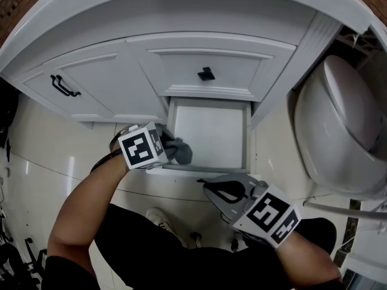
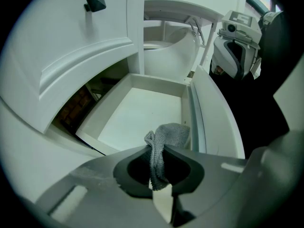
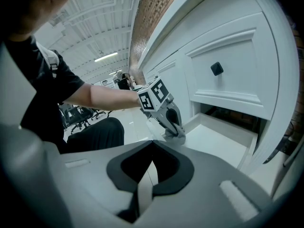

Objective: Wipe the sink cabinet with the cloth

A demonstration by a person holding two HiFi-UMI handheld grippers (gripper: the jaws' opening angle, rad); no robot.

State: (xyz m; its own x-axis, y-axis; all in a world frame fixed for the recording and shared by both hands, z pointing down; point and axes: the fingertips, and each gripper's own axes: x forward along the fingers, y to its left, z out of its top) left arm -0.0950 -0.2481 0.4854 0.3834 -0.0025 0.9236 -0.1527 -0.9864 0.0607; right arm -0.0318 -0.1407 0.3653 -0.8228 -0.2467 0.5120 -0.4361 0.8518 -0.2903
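Observation:
The white sink cabinet [image 1: 199, 38] has its bottom drawer [image 1: 208, 132] pulled out. My left gripper [image 1: 171, 151] is shut on a grey cloth [image 1: 179, 152] and holds it at the drawer's front left corner. In the left gripper view the cloth [image 2: 166, 137] sticks out from between the shut jaws [image 2: 159, 172] over the drawer's inside [image 2: 137, 115]. My right gripper [image 1: 208, 186] hovers just in front of the drawer's front edge, shut with nothing in it. From the right gripper view [image 3: 144, 177] I see the left gripper [image 3: 167, 115] pressing the cloth [image 3: 175, 137] on the drawer rim.
Above the open drawer is a drawer front with a black knob [image 1: 206, 74]. A cabinet door with a black handle [image 1: 64, 87] stands to the left. A white toilet [image 1: 341, 132] is close on the right. The floor is pale tile [image 1: 42, 162].

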